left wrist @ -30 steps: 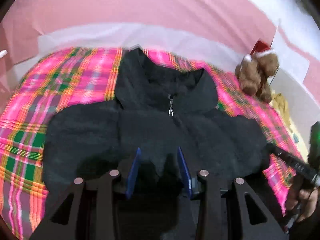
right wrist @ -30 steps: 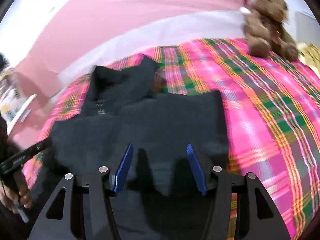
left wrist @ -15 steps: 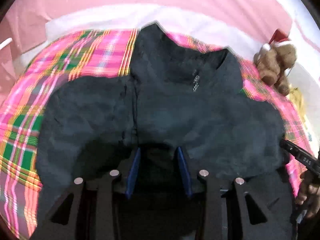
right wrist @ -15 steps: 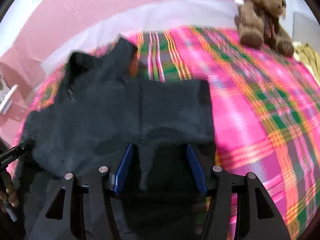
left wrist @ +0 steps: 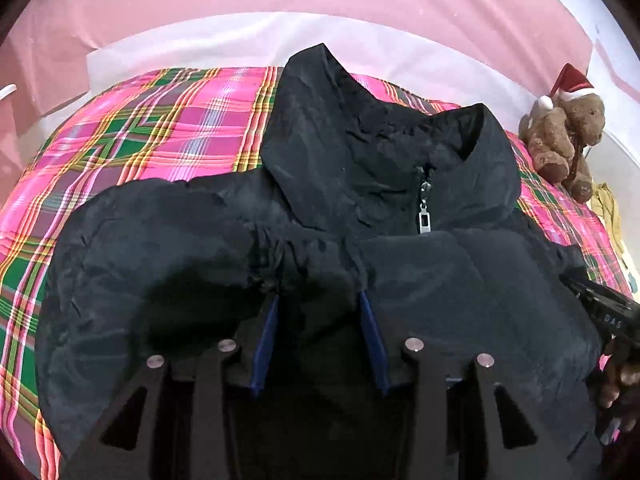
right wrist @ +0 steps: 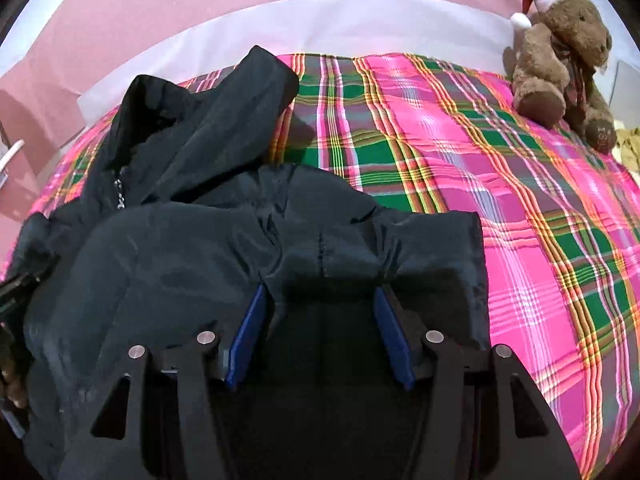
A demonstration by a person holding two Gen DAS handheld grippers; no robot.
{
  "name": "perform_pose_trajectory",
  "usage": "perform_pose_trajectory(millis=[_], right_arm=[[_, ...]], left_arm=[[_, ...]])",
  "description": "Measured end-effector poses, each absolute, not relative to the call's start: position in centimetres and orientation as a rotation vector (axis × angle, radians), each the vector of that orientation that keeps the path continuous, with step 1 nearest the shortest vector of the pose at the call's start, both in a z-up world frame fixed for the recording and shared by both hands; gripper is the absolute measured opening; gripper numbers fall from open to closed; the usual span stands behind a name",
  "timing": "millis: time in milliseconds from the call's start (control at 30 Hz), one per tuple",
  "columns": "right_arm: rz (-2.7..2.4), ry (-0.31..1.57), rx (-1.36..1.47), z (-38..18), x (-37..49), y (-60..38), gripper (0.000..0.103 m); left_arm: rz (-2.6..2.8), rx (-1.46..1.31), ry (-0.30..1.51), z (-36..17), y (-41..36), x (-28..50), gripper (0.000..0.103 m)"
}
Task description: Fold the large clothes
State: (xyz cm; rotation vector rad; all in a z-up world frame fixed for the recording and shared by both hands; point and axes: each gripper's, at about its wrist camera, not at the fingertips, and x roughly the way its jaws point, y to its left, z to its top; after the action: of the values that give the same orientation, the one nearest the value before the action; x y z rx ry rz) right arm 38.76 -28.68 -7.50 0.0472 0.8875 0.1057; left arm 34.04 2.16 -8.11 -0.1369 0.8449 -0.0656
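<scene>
Both grippers (left wrist: 318, 300) (right wrist: 320, 292) angle down, fingers apparently pinching fabric.

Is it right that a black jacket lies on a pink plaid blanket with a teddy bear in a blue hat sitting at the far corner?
Not quite: the hat is red with white trim, not blue. The right wrist view shows it clearly on the teddy bear. The rest holds: the black jacket lies on the pink plaid blanket.

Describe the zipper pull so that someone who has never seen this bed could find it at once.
Start at the pink plaid bedspread and find the black jacket spread across it. Follow the jacket up to its collar, where the two dark flaps meet. The zipper pull hangs there, a small silver metal tab, the only shiny thing on the black cloth.
</scene>
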Motion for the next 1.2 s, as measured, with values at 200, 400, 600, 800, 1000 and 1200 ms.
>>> perform_pose_trajectory(millis=[200, 400, 600, 800, 1000, 1200], right_arm=[[0.083, 0.881, 0.058, -5.1, 37.6, -29.0, 0.056], [0.119, 0.797, 0.133, 0.2, 32.9, -29.4, 0.056], [0.149, 0.753, 0.157, 3.7, 28.7, -28.3, 0.056], [0.154, 0.736, 0.153, 6.4, 26.0, -26.5, 0.056], [0.143, 0.738, 0.107, 8.3, 24.4, -24.3, 0.056], [0.130, 0.700, 0.059, 10.2, 22.5, -23.5, 0.056]], left_arm=[[-0.055, -0.132, 0.847, -7.1, 2.1, 34.0, 0.045], [-0.067, -0.163, 0.835, -2.8, 2.9, 30.2, 0.044], [-0.079, -0.166, 0.820, 0.1, 3.0, 25.1, 0.044], [-0.084, -0.178, 0.807, 2.7, 2.9, 21.5, 0.044], [-0.097, -0.160, 0.782, 5.5, 2.6, 19.2, 0.044], [-0.122, -0.121, 0.734, 8.3, 2.3, 16.8, 0.044]])
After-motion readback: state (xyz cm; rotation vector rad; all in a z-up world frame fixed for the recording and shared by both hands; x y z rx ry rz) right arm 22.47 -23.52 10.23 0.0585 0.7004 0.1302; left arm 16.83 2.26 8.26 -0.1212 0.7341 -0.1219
